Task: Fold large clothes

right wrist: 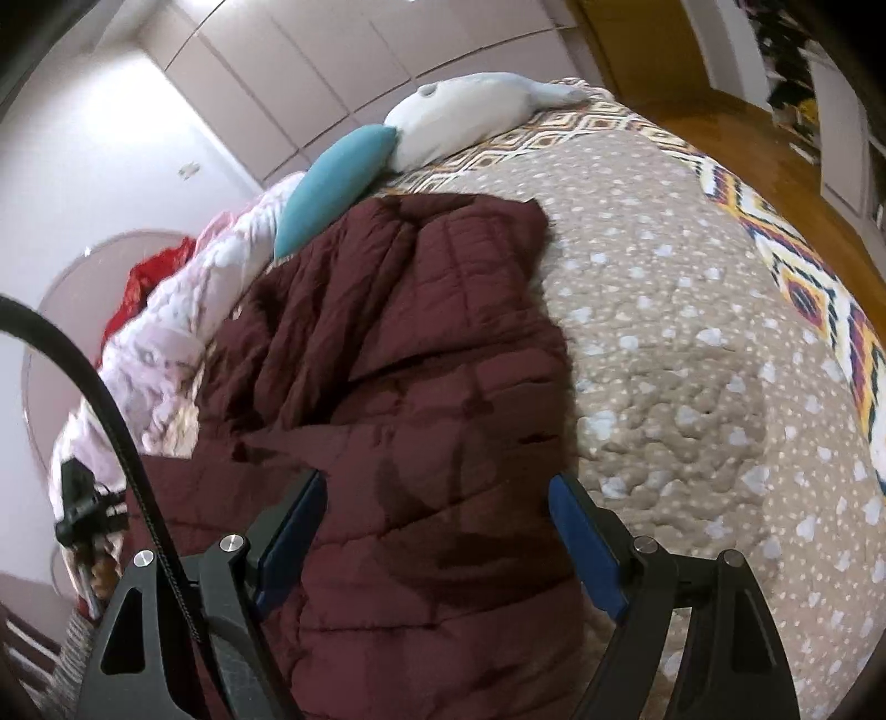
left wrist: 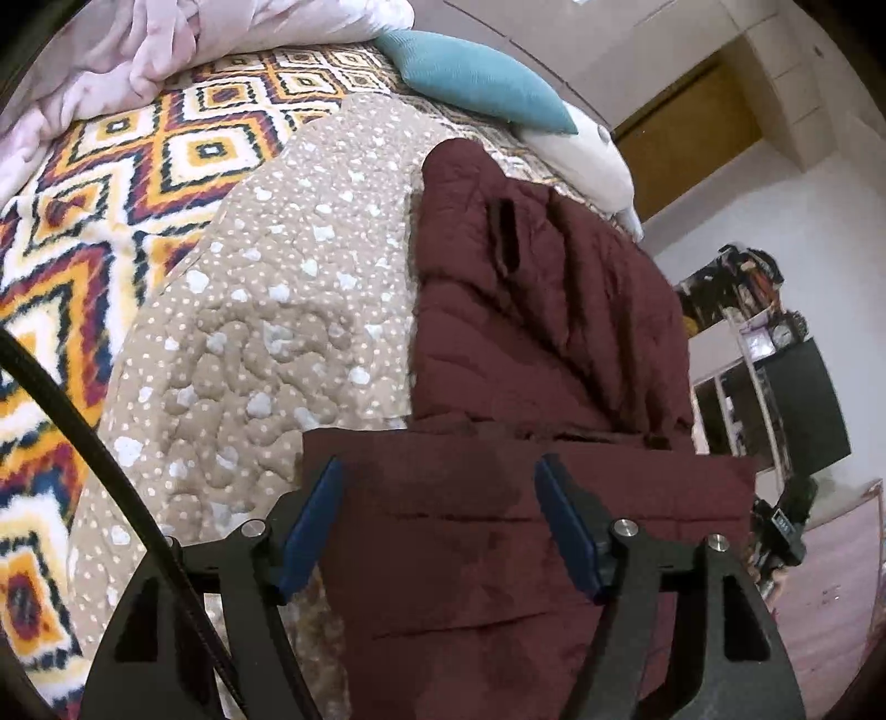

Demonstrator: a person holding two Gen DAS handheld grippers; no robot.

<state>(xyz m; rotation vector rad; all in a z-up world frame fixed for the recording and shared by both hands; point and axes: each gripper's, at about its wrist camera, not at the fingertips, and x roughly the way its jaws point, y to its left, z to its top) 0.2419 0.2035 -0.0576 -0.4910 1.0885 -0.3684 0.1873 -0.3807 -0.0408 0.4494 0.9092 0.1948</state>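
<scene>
A dark maroon quilted jacket [left wrist: 531,354] lies partly folded on a beige spotted quilt [left wrist: 288,310] on the bed. My left gripper [left wrist: 440,487] is open, its blue pads hovering over the jacket's near folded edge. In the right wrist view the same jacket [right wrist: 398,360] lies on the quilt [right wrist: 692,343]. My right gripper [right wrist: 437,498] is open above the jacket's near part, holding nothing. The other gripper shows at the left edge [right wrist: 83,509].
A patterned orange and white blanket [left wrist: 99,183] covers the bed. A pink duvet [left wrist: 144,50], a teal cushion [left wrist: 476,77] and a white plush toy [left wrist: 587,160] lie at the bed's head. Shelves and a dark screen [left wrist: 803,404] stand beyond. Wooden floor [right wrist: 764,155] lies past the bed.
</scene>
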